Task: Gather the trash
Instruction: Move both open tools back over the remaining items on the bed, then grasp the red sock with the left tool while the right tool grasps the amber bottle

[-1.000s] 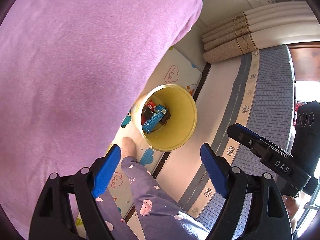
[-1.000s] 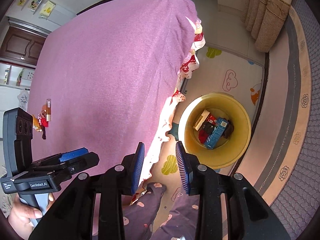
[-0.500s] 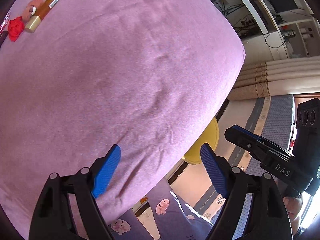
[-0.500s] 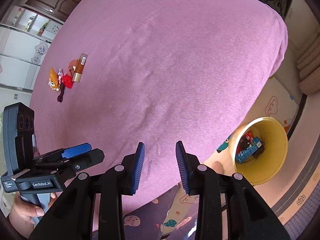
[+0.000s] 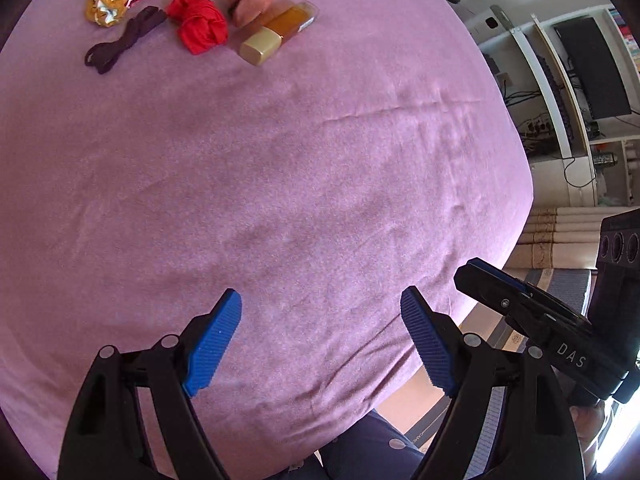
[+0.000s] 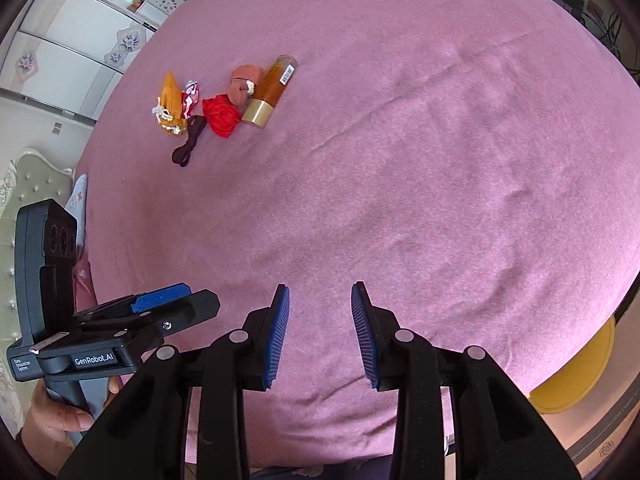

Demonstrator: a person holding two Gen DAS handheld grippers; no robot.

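Both grippers hang over the pink bedspread (image 5: 280, 180), left gripper (image 5: 320, 340) spread wide, right gripper (image 6: 320, 332) narrowly parted, both empty, trash (image 5: 192, 20) clustered upper left.

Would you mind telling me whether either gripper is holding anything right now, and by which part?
Nothing is held: the left gripper and right gripper both stand open and empty above the purple cloth.

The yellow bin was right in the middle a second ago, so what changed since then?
Both tools swung away from the bin to over the purple bed. Only the bin's rim now peeks past the bed edge, and the trash pile with the amber bottle and red cloth has come into view. Nothing was grabbed or dropped. The left tool stayed wide, the right tool narrower, both empty.
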